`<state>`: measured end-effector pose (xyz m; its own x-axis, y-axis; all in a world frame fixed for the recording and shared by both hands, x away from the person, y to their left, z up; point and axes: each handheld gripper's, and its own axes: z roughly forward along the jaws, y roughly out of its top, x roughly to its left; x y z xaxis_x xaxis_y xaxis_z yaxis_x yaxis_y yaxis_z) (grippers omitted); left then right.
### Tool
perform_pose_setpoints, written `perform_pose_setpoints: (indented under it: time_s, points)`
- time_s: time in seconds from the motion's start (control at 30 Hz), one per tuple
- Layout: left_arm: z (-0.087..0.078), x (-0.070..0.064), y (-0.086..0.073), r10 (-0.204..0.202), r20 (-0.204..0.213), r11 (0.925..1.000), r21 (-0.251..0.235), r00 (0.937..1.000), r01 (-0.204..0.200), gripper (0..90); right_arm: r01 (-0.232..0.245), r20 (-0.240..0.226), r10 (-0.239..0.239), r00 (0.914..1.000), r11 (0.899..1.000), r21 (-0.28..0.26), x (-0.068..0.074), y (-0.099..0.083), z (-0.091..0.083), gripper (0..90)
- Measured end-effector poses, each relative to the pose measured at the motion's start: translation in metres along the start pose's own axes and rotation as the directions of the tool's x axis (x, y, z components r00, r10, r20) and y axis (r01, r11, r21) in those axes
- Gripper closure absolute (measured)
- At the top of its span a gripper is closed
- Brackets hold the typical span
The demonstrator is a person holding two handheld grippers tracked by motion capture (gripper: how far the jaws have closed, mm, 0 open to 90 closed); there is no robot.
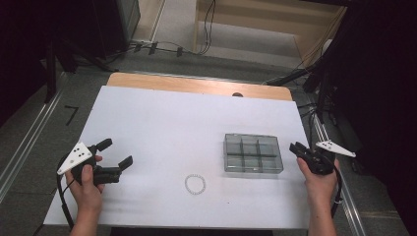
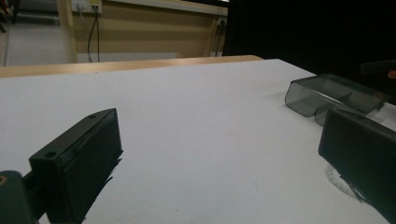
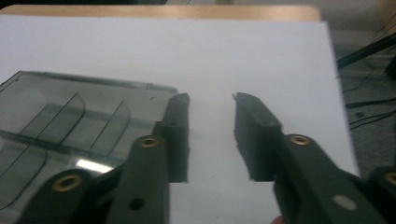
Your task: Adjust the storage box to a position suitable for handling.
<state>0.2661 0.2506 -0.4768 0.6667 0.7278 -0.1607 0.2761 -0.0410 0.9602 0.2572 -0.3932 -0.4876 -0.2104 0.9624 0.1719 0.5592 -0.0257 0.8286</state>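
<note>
A clear grey compartment box [image 1: 253, 153] lies right of centre on the white table [image 1: 172, 123]. A small beaded ring [image 1: 194, 184] lies flat in front of it, nearer the middle. My left gripper [image 1: 117, 152] is held low at the table's left with its jaws wide apart and nothing between them. In the left gripper view the box [image 2: 334, 93] is far to the right and part of the ring [image 2: 337, 179] peeks out by the right jaw. My right gripper [image 1: 296, 148] is open and empty just right of the box [image 3: 70, 116], its left jaw alongside the box's edge.
A wooden strip [image 1: 196, 84] runs along the table's far edge. Cables [image 1: 162, 48] and stands lie on the floor beyond it. Metal rails [image 1: 29, 137] run beside the table at left, and dark equipment stands at right.
</note>
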Motion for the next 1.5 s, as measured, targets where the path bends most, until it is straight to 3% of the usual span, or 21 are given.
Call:
perform_pose_setpoints:
  time_s: [0.07,0.17,0.27,0.4,0.53,0.8,1.13,1.5]
  points:
    - [0.001,0.000,-0.002,0.006,-0.004,0.9999,0.014,1.0000,-0.006,0.0,0.016,-0.006,-0.016,0.9999,1.000,0.012,0.001,-0.001,0.003,75.3]
    - [0.005,-0.003,-0.004,0.005,0.002,0.9997,0.025,1.0000,-0.005,0.0,0.033,-0.024,-0.032,0.9992,0.999,0.039,0.002,-0.003,0.007,87.0]
    - [0.007,-0.005,-0.005,0.011,0.008,0.9994,0.033,0.9999,-0.011,0.0,0.023,-0.029,-0.021,0.9994,0.998,0.053,0.000,-0.004,0.008,87.5]
    - [0.009,-0.006,-0.005,0.004,0.017,0.9992,0.039,0.9998,-0.005,0.0,0.014,-0.077,-0.008,0.9970,0.997,0.077,-0.003,-0.007,0.008,87.6]
    - [0.011,-0.008,-0.006,0.005,0.026,0.9989,0.046,0.9997,-0.007,0.0,0.041,-0.106,-0.029,0.9939,0.992,0.120,-0.002,-0.011,0.010,87.7]
    - [0.012,-0.009,-0.007,0.004,0.038,0.9988,0.048,0.9993,-0.006,0.0,0.051,-0.152,-0.024,0.9881,0.982,0.181,0.005,-0.019,0.012,87.8]
    - [0.013,-0.010,-0.007,-0.009,0.037,0.9989,0.047,0.9993,0.007,0.0,0.027,-0.137,-0.001,0.9906,0.981,0.190,0.008,-0.021,0.016,87.8]
    - [0.015,-0.011,-0.007,-0.009,0.039,0.9987,0.051,0.9992,0.007,0.0,0.050,-0.164,-0.019,0.9863,0.981,0.188,0.033,-0.017,0.027,87.8]
